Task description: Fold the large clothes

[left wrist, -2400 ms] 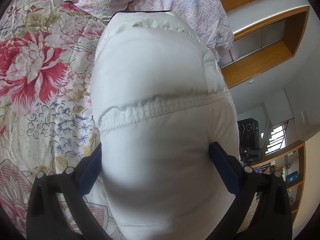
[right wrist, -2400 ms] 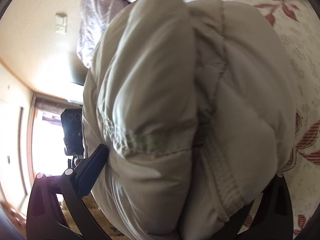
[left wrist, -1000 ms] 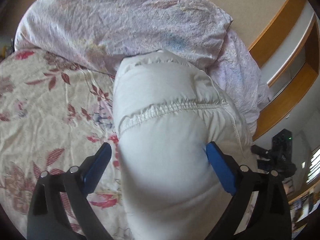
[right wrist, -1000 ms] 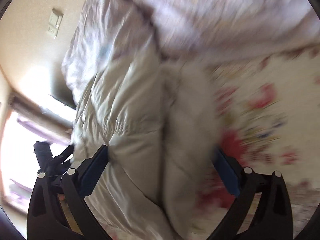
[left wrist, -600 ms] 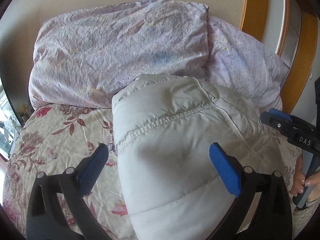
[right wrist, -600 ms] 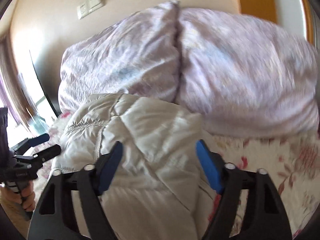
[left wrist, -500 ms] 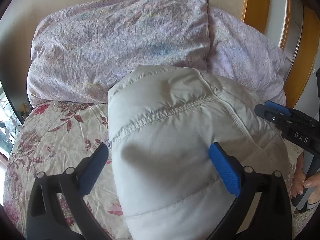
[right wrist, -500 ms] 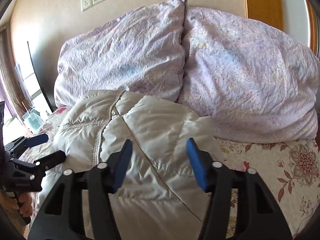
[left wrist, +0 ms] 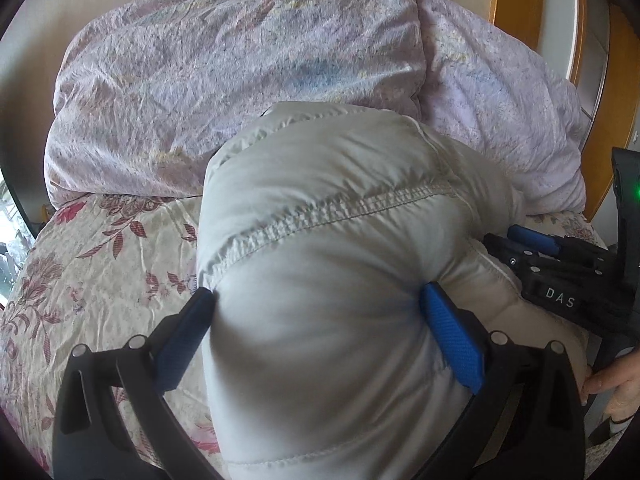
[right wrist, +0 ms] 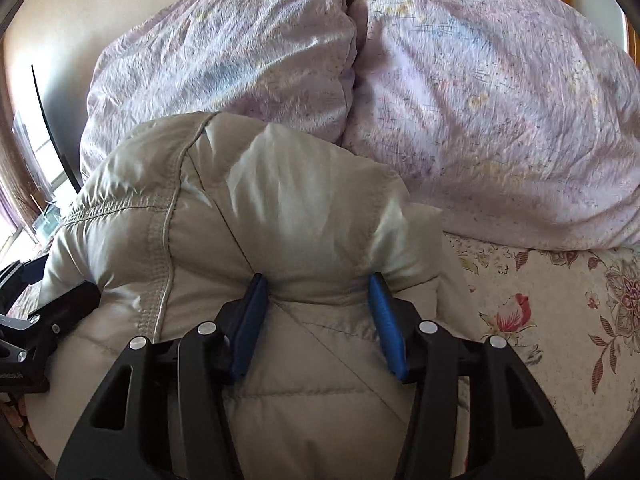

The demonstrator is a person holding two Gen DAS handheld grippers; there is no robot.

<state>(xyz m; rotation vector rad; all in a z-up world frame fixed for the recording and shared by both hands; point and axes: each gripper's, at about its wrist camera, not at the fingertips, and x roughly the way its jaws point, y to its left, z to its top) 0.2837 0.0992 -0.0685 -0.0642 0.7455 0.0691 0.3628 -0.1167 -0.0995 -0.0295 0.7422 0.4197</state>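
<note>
Both grippers, left [left wrist: 316,312] and right [right wrist: 316,300], clamp the puffy jacket [left wrist: 340,240]; we're mid-fold, next we'd lay it flat on the bedspread [left wrist: 100,248].

The puffy jacket [left wrist: 320,264] ran off the left wrist view's edge at 6 o'clock and hid the bed [left wrist: 100,256] beneath it. At 4 o'clock a hand [left wrist: 612,380] was cut by the rim. The pillows [right wrist: 480,100] were blurred, perhaps by motion.
</note>
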